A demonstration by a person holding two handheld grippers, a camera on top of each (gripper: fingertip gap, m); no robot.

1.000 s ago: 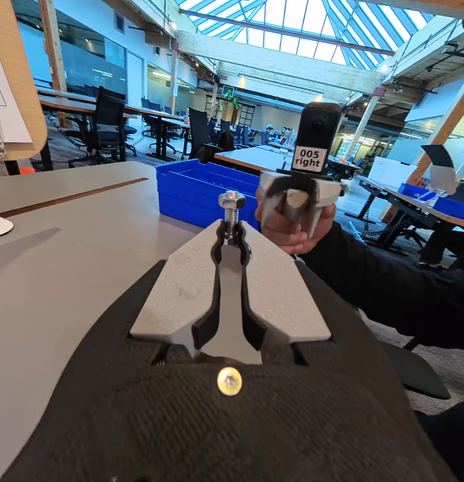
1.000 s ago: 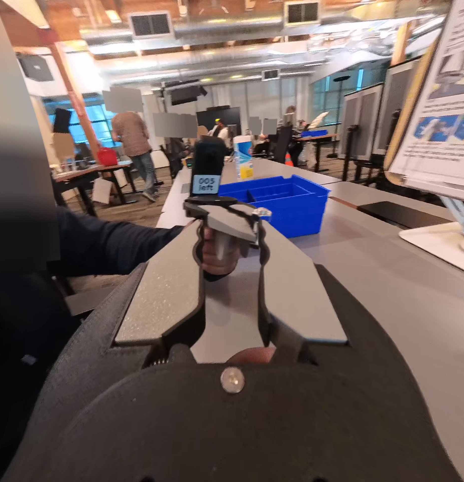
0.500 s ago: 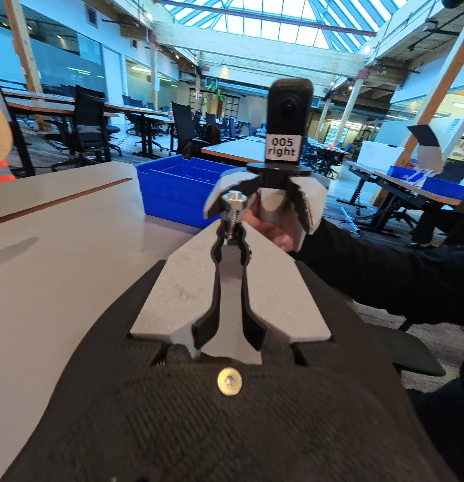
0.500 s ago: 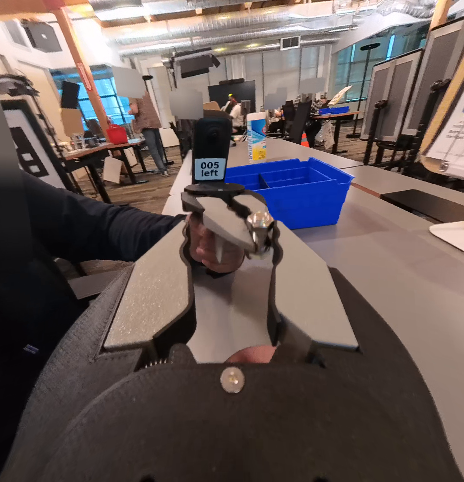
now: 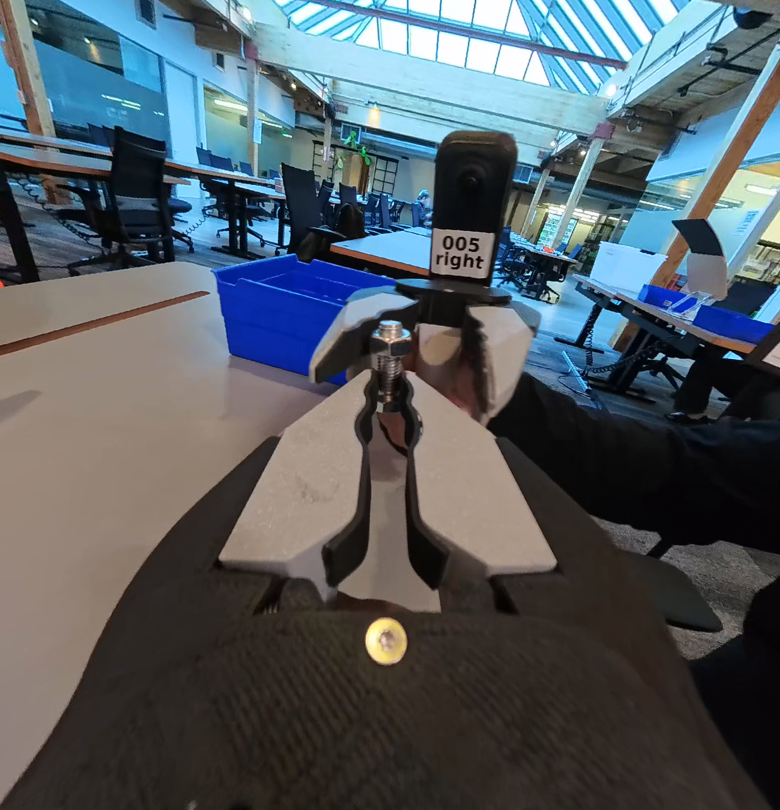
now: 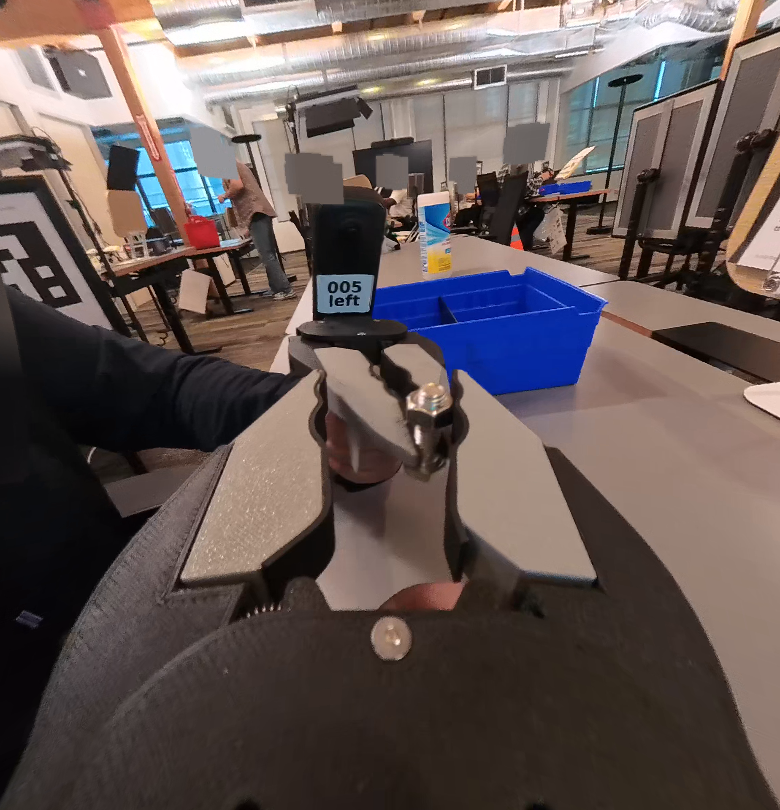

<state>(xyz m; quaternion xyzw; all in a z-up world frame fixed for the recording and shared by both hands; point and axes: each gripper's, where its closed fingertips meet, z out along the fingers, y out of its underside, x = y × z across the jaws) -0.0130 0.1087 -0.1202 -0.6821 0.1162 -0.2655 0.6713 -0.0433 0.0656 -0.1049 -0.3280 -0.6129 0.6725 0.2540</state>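
2 grippers: left gripper [image 5: 388, 396], right gripper [image 6: 386, 416]. 1 bolt [image 5: 389, 372] w/ 1 nut [image 5: 390, 346]. 1 blue bin [image 6: 533, 346], 1 wipes tub [image 6: 434, 236], 1 table [image 5: 94, 438].

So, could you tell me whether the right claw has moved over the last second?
Yes. In the left wrist view the right claw has come leftward, now overlapping the blue bin and flanking the bolt.
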